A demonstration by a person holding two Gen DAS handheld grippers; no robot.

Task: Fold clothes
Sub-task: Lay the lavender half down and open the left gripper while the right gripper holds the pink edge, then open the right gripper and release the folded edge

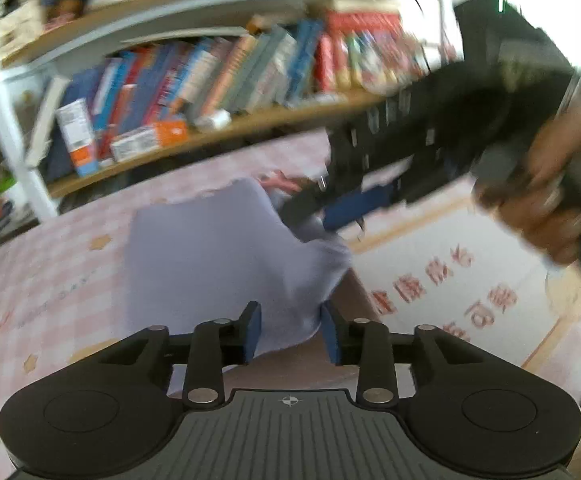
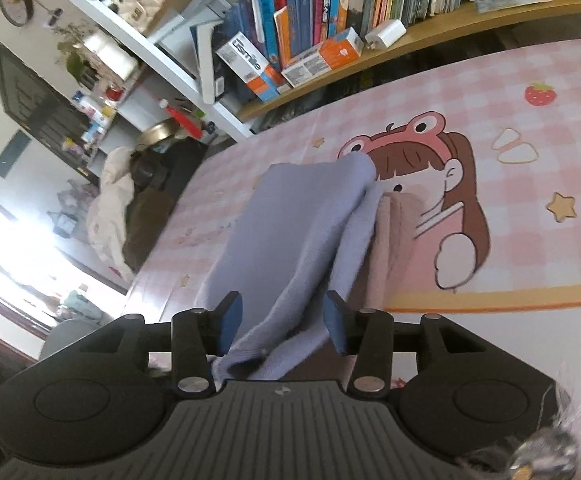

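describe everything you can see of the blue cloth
The blue cloth is a pale lavender-blue, soft, knit-looking fabric, plain and unprinted. It lies draped and creased on the pink checked table cover, partly over a pinkish-beige cloth. Its near edge runs between the open fingers of the right gripper; the left gripper frames another corner.

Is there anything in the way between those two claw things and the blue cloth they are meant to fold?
Nothing visible. The blue cloth already lies between the fingers of the right gripper, and its edge hangs between the open fingers of the left gripper. A pinkish cloth lies beside it, not in between.
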